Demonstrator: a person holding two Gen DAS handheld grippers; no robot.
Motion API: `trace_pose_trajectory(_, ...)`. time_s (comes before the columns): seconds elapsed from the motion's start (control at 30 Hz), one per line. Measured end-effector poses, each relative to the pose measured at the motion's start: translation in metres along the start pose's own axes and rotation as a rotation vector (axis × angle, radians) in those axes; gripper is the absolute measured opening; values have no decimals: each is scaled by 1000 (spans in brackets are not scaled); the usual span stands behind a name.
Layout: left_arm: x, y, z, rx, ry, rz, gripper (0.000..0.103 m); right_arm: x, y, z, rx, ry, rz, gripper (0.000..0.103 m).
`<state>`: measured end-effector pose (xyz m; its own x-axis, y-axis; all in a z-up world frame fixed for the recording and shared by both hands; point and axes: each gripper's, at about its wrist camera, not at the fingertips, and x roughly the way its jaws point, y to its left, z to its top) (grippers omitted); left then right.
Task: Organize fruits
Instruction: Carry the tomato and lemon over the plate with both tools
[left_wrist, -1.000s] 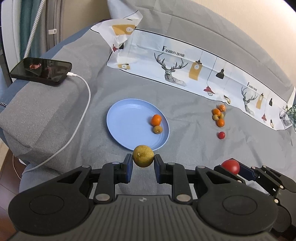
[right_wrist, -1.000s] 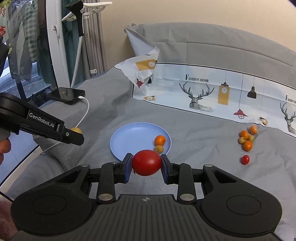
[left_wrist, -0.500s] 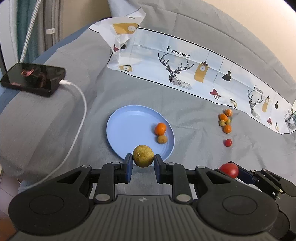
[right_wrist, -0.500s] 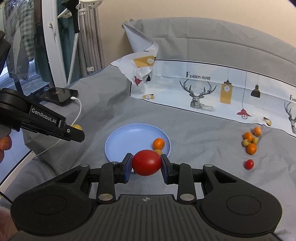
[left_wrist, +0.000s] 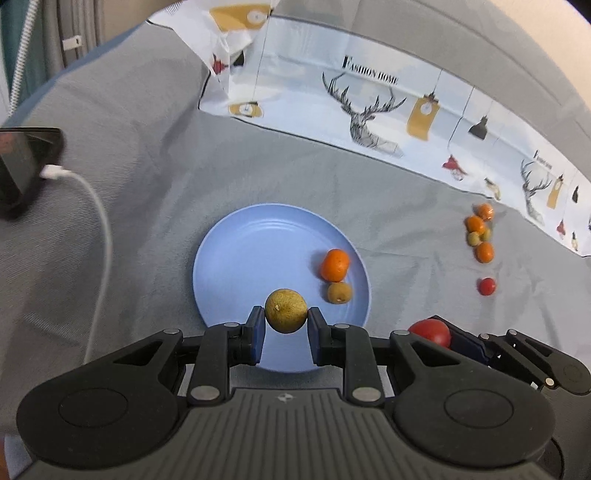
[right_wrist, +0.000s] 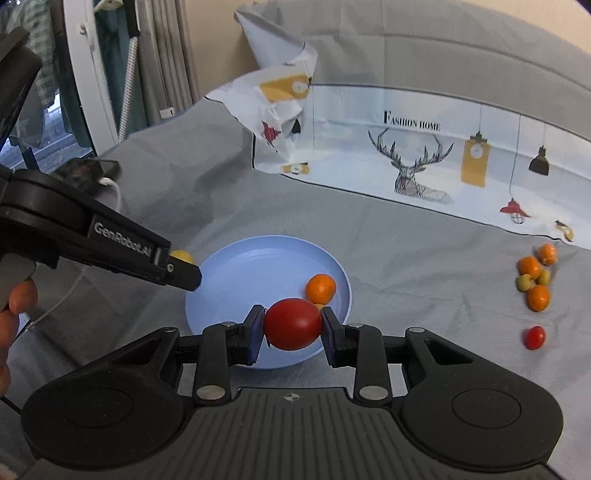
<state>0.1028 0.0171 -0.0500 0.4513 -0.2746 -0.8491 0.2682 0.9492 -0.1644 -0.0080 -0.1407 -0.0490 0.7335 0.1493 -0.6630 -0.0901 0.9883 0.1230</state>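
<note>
While a grey cloth (left_wrist: 280, 173) is covering the whole surface, a blue plate (left_wrist: 240, 258) is lying near its middle, carrying an orange fruit (left_wrist: 334, 264) and a smaller brownish-yellow one (left_wrist: 339, 292) just beside it. Above the plate's near rim, the left gripper (left_wrist: 286, 322) is clamping a round yellow-green fruit (left_wrist: 285, 310) and the right gripper (right_wrist: 292, 328) is clamping a red tomato (right_wrist: 292, 323). A cluster of small fruits (right_wrist: 535, 277) (orange and greenish, with one small red tomato (right_wrist: 534, 337) near it) is sitting on the cloth well apart from the plate.
</note>
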Motion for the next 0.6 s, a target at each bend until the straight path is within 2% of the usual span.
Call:
trace_pose_trajectory(0.3,55,5,14,41,54,67,27,60,-4,1,-12,80,9,34)
trace_pose_trajectory(0.53,76,8,20,70,60,104,27,89,-2,0,-32,112,23,34)
trace_pose_trajectory(0.6,79,8,22,80,51,111,35,96,0,1,-44,118,28,34)
